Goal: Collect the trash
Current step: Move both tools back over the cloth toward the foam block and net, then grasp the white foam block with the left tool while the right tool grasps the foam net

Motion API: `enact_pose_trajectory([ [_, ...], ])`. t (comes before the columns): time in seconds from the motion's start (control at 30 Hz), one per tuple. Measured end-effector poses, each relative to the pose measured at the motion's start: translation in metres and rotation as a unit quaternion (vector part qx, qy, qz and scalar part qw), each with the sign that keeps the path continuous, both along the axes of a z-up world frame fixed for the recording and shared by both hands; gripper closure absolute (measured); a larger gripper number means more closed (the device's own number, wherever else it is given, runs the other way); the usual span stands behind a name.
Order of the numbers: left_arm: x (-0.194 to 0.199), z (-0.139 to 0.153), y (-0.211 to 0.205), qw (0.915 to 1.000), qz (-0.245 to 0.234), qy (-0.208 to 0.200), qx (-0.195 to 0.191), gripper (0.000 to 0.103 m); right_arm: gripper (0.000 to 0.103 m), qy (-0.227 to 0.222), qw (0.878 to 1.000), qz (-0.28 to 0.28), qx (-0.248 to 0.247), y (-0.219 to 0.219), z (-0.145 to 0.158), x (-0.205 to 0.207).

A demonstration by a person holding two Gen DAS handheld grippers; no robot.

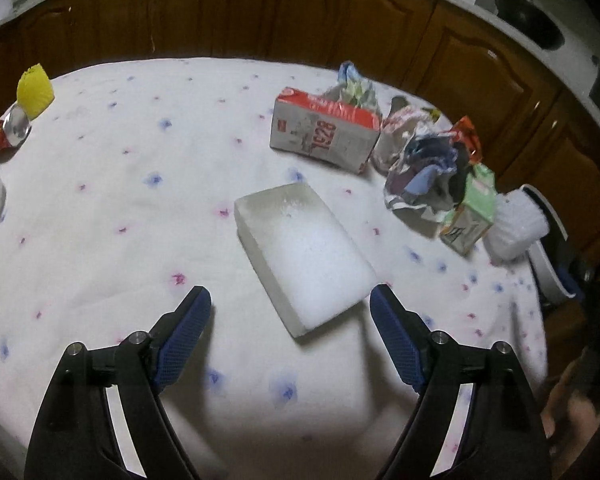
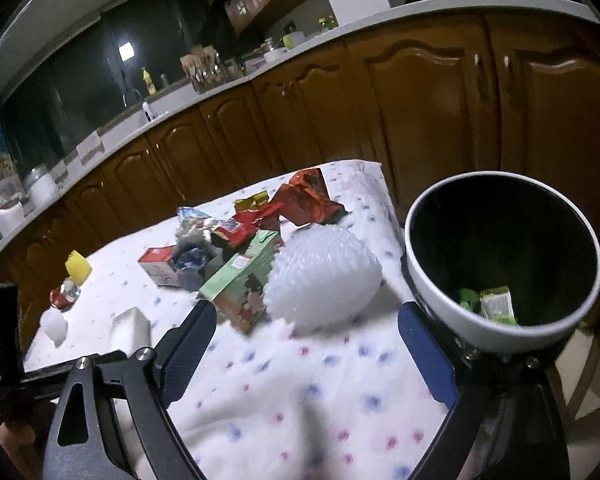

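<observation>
My left gripper [image 1: 290,306] has its fingers spread wide, empty, with the translucent plastic box [image 1: 306,256] lying on the surface [image 1: 112,200] just ahead between them. The right gripper [image 2: 308,334] is also open, the bubble wrap [image 2: 324,276] just beyond. A carton [image 1: 324,132] reads "1628". The bin [image 2: 504,256] holds green cartons [image 2: 496,304].

Bare tablecloth [image 1: 112,208] left of foam block [image 1: 304,256]
</observation>
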State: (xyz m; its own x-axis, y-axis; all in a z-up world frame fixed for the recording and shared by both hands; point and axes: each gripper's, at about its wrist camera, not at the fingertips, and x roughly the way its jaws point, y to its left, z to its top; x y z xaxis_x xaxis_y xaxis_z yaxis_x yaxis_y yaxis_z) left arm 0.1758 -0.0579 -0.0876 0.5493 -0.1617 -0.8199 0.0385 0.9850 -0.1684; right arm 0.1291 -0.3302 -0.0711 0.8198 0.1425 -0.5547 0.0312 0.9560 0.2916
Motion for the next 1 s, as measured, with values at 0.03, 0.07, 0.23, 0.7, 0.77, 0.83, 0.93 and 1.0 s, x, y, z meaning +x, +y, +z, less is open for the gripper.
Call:
enact_pose_trajectory([
  [0.03,0.002,-0.001,-0.001,1.0,-0.002,0.001,0.002,0.019,0.009,0.002,1.0,0.004,-0.004,-0.001,-0.001,0.006],
  [0.07,0.004,-0.003,-0.002,1.0,-0.003,0.0,0.0,0.019,0.009,0.006,1.0,0.008,-0.009,0.0,-0.002,0.012],
  [0.23,0.007,-0.003,-0.016,0.9992,-0.03,-0.023,0.014,0.033,0.012,0.037,0.999,0.021,-0.031,0.001,-0.016,0.042],
  [0.7,0.001,0.006,-0.02,0.9949,-0.086,-0.045,-0.029,0.077,0.082,0.024,1.0,0.017,0.002,-0.013,-0.013,0.017],
  [0.77,0.0,0.01,-0.019,0.994,-0.09,-0.05,-0.037,0.077,0.082,0.021,1.0,0.02,0.012,-0.013,-0.011,0.01],
  [0.83,-0.003,0.016,-0.021,0.9928,-0.098,-0.055,-0.042,0.077,0.082,0.017,0.999,0.02,0.018,-0.012,-0.008,0.004],
  [0.93,-0.006,0.023,-0.028,0.9907,-0.113,-0.062,-0.044,0.077,0.082,0.013,0.999,0.021,0.021,-0.011,-0.002,-0.006],
  [1.0,-0.009,0.029,-0.04,0.9884,-0.127,-0.07,-0.045,0.077,0.082,0.007,1.0,0.02,0.021,-0.012,0.003,-0.014],
])
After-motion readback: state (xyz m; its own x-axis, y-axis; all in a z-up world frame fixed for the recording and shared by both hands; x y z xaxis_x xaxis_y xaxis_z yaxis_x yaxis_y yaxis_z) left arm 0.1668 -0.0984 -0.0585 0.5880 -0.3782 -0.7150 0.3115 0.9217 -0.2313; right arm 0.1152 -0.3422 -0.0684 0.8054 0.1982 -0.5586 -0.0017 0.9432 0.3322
